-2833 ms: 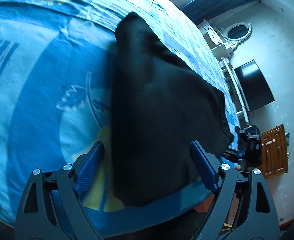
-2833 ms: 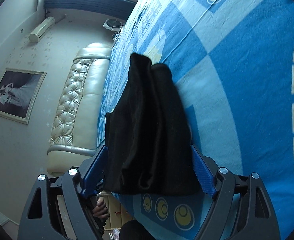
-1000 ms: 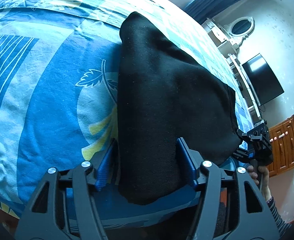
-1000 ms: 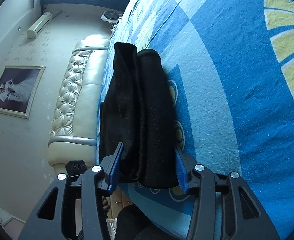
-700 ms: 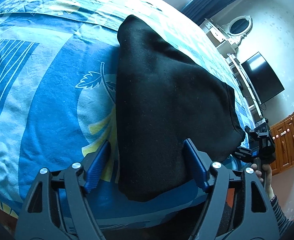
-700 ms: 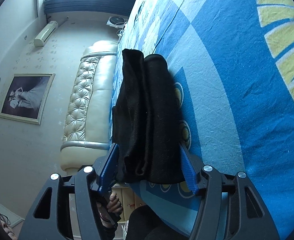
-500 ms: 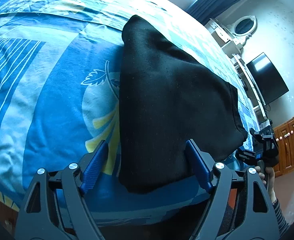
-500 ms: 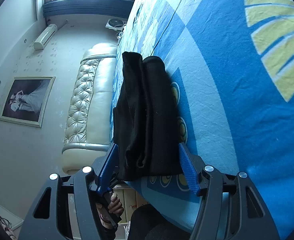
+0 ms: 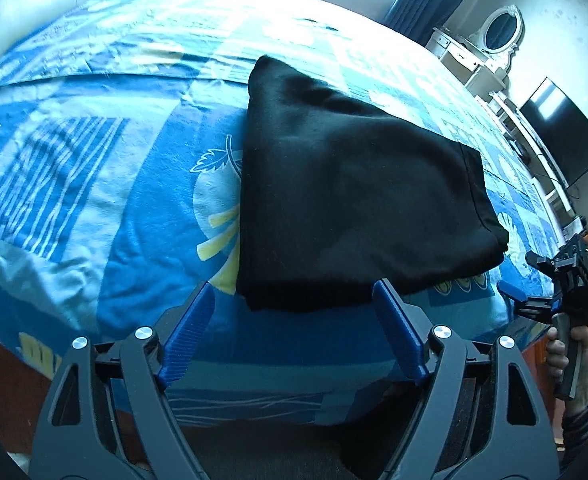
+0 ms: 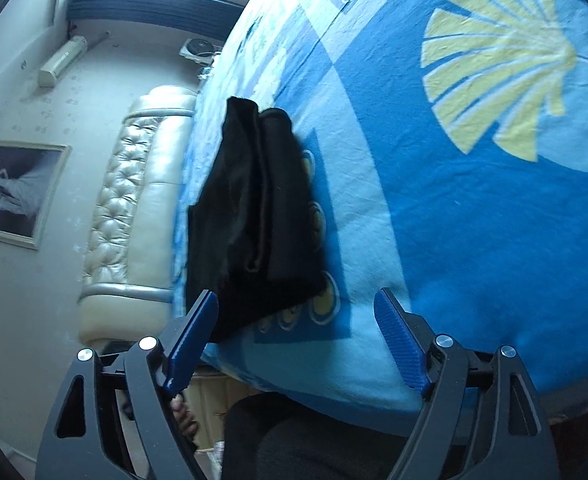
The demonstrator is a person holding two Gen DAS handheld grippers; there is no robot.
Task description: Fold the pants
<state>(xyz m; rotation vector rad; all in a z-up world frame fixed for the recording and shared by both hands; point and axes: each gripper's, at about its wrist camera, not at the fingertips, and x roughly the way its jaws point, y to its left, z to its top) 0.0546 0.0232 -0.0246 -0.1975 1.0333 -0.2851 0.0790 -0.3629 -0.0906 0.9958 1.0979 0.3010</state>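
Left claw [image 9: 292,334]: jaws wide apart, just opened further, nothing between them; the pads sit just short of the near edge of the folded black pants [image 9: 350,208]. Right claw [image 10: 296,342]: jaws equally wide, just opened further, empty; the pants [image 10: 254,216] lie at 11 o'clock from it, beside its left pad. The pants rest flat on the blue patterned bed [image 9: 94,200].

Left wrist view only: the right hand [image 9: 570,360] gripping its handle at 3 o'clock. Right wrist view only: the stacked fold layers at the pants' side edge, and a padded headboard [image 10: 134,208].
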